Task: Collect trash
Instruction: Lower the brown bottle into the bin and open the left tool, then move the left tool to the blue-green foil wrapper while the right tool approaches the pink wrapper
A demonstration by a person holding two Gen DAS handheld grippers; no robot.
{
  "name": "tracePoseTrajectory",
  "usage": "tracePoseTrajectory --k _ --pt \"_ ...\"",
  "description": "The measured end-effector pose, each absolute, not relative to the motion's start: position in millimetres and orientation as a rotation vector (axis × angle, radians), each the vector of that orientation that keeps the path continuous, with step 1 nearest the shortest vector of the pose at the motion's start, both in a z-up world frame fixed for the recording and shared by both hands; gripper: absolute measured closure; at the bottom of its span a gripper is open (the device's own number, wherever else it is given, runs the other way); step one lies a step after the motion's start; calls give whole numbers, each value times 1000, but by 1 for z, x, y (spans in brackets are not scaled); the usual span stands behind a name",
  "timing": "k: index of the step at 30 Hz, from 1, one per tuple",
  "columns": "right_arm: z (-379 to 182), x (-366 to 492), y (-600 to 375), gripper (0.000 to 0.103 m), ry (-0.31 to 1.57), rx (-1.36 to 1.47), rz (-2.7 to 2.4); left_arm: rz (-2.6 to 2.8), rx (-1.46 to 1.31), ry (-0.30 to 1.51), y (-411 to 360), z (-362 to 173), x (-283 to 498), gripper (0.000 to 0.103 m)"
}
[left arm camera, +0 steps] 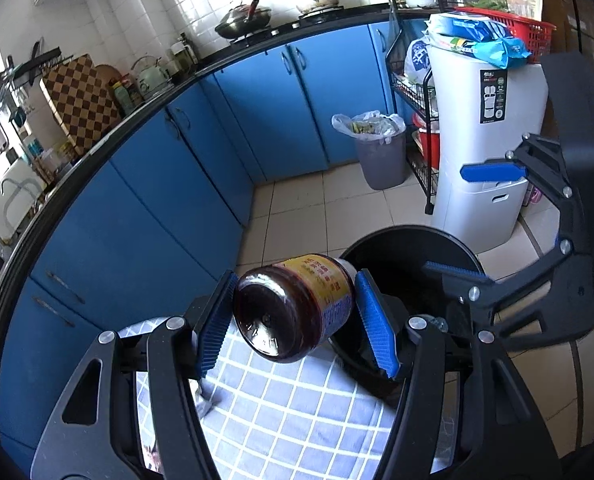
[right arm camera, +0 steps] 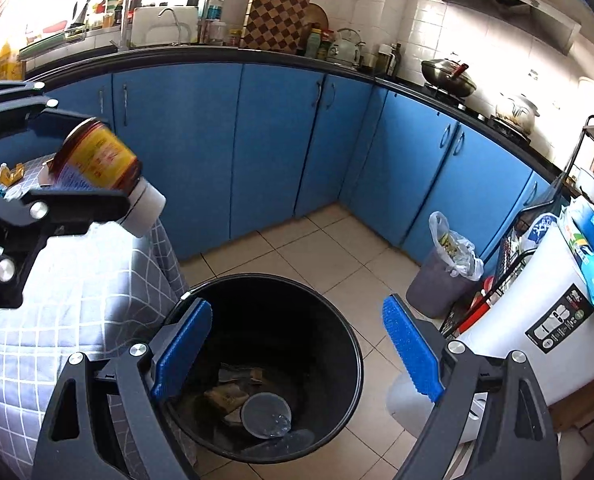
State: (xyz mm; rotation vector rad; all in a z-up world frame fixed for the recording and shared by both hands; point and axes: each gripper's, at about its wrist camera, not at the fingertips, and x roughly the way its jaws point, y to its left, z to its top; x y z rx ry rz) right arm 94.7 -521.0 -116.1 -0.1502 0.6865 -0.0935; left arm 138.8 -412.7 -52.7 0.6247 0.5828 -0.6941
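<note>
The black trash bin (right arm camera: 265, 364) on the tiled floor serves as the reference. Left of it, touching its rim, stands a table draped in a grey checked cloth (right arm camera: 77, 280), with small scraps (right arm camera: 11, 178) lying on its far end. Above the cloth's edge, just left of the bin's mouth, the left gripper (left arm camera: 295, 308) pinches a dark sauce jar (left arm camera: 297, 304) by its sides; the jar lies tilted, its white cap (right arm camera: 145, 210) pointing toward the bin. Directly over the bin's opening the right gripper (right arm camera: 297, 350) hangs with its blue pads (right arm camera: 183, 352) spread wide and nothing between them. Inside the bin lie crumpled wrappers (right arm camera: 227, 394) and a round clear lid (right arm camera: 265, 416). Beyond and right of the bin stands a small grey wastebasket (right arm camera: 437, 284) lined with a plastic bag, and further right a white appliance (right arm camera: 545, 320).
</note>
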Motion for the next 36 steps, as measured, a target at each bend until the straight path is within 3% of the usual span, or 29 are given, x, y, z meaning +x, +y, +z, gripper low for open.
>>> tracePoseTrajectory --k 2,3,6,19,36 --pt "-117 94 -525 18 687 -143 -100 -680 633 571 -421 -51 141 38" --pt "-117 93 -527 18 687 -138 -101 -669 634 564 -424 -49 144 28" --pt "-119 92 -532 18 689 -130 -105 -660 620 544 -427 -45 147 15" --pt "-122 99 -522 18 701 -130 -87 -626 630 574 -409 -57 152 15" --pt "-104 109 -448 18 683 -212 21 -505 545 598 -314 -50 148 15"
